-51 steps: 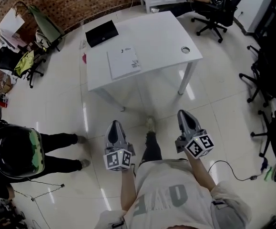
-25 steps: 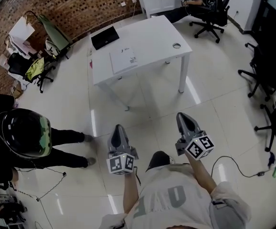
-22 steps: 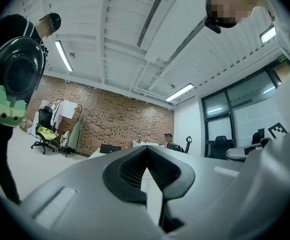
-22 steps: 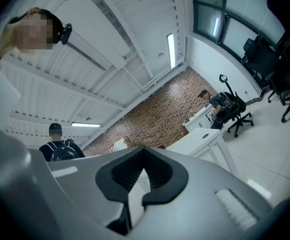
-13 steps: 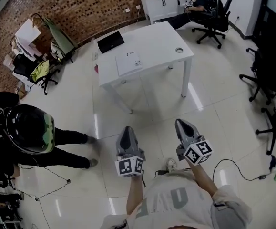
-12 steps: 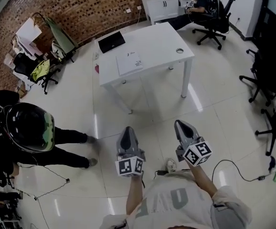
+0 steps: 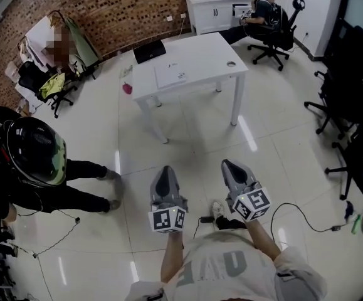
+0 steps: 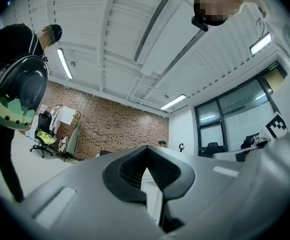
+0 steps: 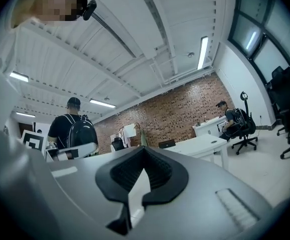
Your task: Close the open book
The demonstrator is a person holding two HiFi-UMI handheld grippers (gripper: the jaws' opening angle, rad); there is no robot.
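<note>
I've backed well away from the worktop (image 7: 201, 50), and the book (image 7: 170, 75) lies on it, looking closed already. Left tool (image 7: 164, 173) and right tool (image 7: 230, 167) are both pinched together with nothing in them, so I reckon it's done.

A white table (image 7: 209, 56) stands on glossy white tiles (image 7: 281, 149) before a brick wall (image 7: 106, 11).

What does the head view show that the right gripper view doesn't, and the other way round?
Only the head view: the white book lying flat, and the left tongs and right tongs seen from above. Only the right gripper view: the ceiling lights, and the right tongs close up, shut with nothing between them. Both: the white table, the brick wall and the seated person.
</note>
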